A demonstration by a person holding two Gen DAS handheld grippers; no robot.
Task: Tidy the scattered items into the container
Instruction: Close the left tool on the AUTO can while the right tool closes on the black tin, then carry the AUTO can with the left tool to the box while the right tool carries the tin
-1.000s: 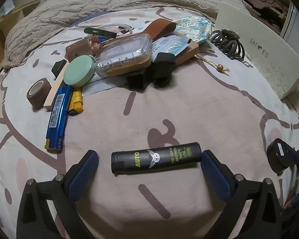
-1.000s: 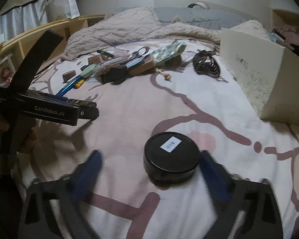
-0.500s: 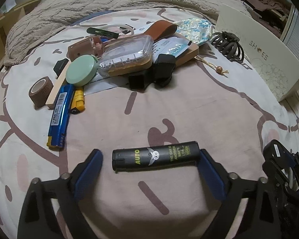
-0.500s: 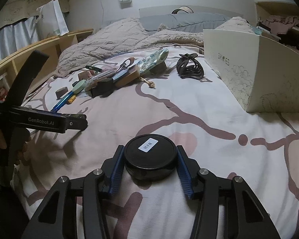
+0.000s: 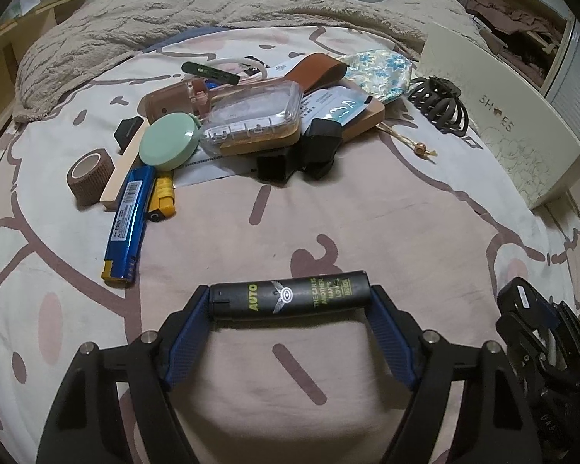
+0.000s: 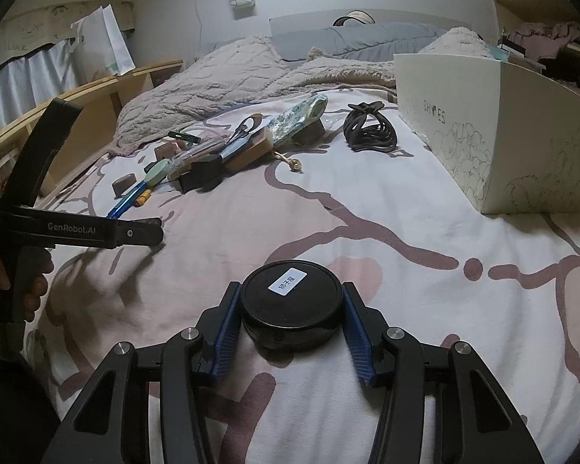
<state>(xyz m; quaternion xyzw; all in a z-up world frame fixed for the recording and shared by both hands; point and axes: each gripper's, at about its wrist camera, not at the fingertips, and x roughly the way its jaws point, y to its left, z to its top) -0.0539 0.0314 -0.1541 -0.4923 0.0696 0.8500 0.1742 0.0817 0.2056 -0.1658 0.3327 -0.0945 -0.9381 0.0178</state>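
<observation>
Left tongs (image 5: pixel 290 301): jaws have just been closing and now bear on the two ends of the black tube (image 5: pixel 288 301), which lies on the bedspread (image 5: pixel 328 212) between them.
Tube axis: crosswise to the tongs, end to end from one pad to the other, so the grip is lengthwise, on the end caps rather than the barrel.
Right tongs (image 6: pixel 292 303): closed partway on the round black tin (image 6: pixel 292 301), pads flat on its opposite sides; the tin rests on the bedspread.
Box (image 6: pixel 495 131): ahead and to the right of both tongs, its open top facing up; the tin sits nearer to it than the tube does.
Key relation: the box lies ahead-right of the right tongs with bare bedspread between, so the right hand looks better placed to deliver first.
Risk: judged slight for the tin; the end-to-end hold on the tube could slip if it tilts.
Pile (image 5: pixel 251 123): remaining clutter lies straight ahead of the left tongs, ahead-left of the right.
Left view only: the tube and its end contact; the right tongs appear at its right edge.
Right view only: the box's height and near corner, and the left tongs from the side in a hand (image 6: pixel 31 290), the tube hidden.
</observation>
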